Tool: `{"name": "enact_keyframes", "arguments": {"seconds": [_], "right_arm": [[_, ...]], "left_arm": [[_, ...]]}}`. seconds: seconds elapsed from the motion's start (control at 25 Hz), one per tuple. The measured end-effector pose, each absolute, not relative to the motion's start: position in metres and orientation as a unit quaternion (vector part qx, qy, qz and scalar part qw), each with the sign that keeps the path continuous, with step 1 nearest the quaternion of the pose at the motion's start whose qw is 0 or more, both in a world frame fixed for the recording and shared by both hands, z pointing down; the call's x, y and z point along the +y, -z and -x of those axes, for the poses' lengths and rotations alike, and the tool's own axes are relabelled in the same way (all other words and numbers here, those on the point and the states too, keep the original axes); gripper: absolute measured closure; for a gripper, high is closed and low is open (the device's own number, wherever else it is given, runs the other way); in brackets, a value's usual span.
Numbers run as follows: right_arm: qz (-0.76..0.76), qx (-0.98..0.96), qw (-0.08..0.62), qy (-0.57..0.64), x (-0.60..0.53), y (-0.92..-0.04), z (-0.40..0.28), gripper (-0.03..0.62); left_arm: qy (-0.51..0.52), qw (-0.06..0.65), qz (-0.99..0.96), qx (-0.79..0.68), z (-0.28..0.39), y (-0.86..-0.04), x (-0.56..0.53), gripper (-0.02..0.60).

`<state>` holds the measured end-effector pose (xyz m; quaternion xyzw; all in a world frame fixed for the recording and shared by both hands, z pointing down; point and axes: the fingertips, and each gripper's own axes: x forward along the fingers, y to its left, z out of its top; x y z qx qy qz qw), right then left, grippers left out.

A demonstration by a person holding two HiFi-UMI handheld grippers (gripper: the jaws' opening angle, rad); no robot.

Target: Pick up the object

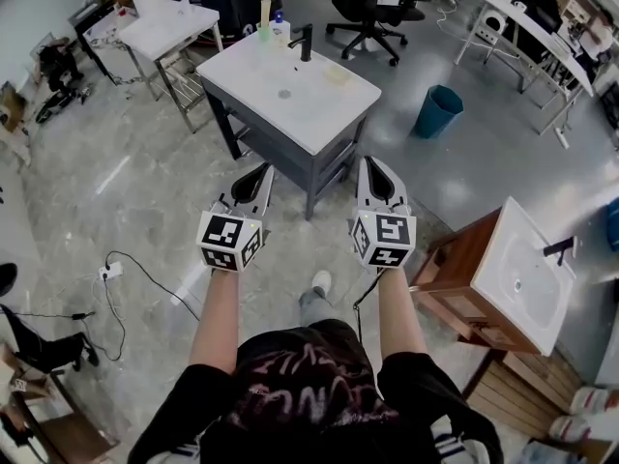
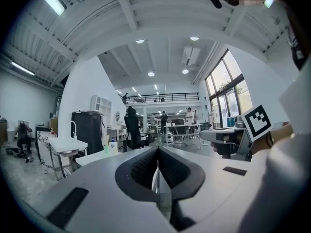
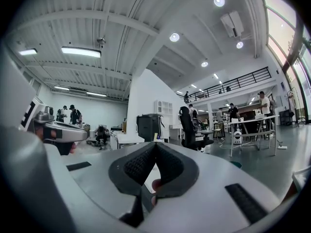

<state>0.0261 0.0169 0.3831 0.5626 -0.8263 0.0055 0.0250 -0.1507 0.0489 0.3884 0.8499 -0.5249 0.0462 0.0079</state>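
Observation:
A white sink counter (image 1: pixel 290 100) on a dark grey cabinet stands ahead of me. On it are a black tap (image 1: pixel 305 42), a pale yellow flat piece (image 1: pixel 338 76), and at the back edge a white bottle with a blue cap (image 1: pixel 280 30) and a green cup (image 1: pixel 263 33). My left gripper (image 1: pixel 261 170) hangs in the air just short of the counter's near edge, jaws shut and empty. My right gripper (image 1: pixel 372 164) is level with it, also shut and empty. The left gripper (image 2: pixel 157 152) view shows the bottle (image 2: pixel 113 145) far off. In the right gripper (image 3: pixel 155 147) view the tips touch.
A teal bin (image 1: pixel 437 111) stands on the floor to the right of the counter. A wooden vanity with a white basin (image 1: pixel 517 278) is close at my right. A white table (image 1: pixel 169 27) and an office chair (image 1: pixel 372 8) stand behind. Cables (image 1: pixel 111 271) lie on the floor at left.

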Motion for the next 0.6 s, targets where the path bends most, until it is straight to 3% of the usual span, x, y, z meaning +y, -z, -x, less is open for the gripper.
{"name": "enact_keyframes", "arguments": {"seconds": [0.6], "right_arm": [[-0.57, -0.821, 0.031, -0.016, -0.172, -0.38, -0.09, 0.58]], "left_arm": [[-0.075, 0.002, -0.857, -0.51, 0.082, -0.387, -0.142, 0.566]]}}
